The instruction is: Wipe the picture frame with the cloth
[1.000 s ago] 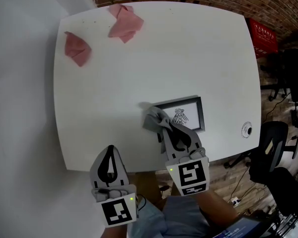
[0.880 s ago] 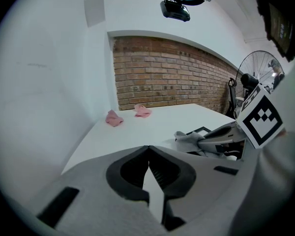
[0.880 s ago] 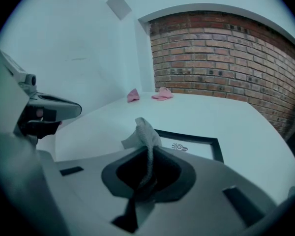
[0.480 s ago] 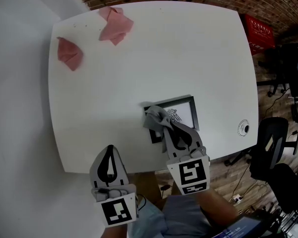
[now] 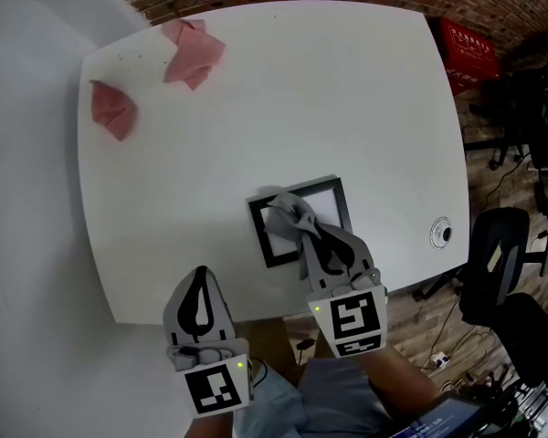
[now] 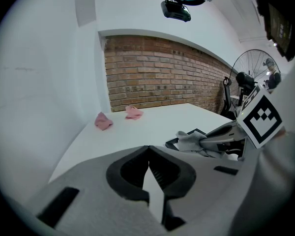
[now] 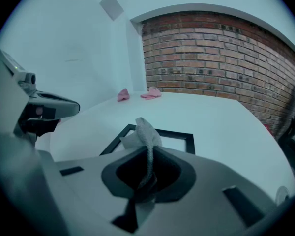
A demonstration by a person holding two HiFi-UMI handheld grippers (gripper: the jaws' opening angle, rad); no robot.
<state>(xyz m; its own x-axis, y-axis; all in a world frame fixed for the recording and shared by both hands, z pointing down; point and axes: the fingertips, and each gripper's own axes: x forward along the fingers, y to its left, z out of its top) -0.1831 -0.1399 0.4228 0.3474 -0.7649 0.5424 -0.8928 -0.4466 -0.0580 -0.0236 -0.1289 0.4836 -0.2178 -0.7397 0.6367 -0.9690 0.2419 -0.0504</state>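
Right gripper point(image 5: 305, 234), clamped on the grey cloth point(image 5: 287, 217), holds it on the black picture frame point(image 5: 258, 234) near the table's point(image 5: 283, 108) front edge (left gripper point(image 5: 200, 276) idle, jaws together): mid-wipe, likely sweeping the glass next.

1. The picture frame point(image 5: 258, 231) lies flat on the table point(image 5: 329, 89), near its front edge.
2. The cloth point(image 5: 288, 219) rests on the frame's left part, clamped in the right gripper point(image 5: 303, 233).
3. The left gripper point(image 5: 201, 276) is to the left of the frame, over the table's front edge.
4. A crumpled rag point(image 5: 112, 108) and a second rag point(image 5: 192, 51) lie at the far left corner.
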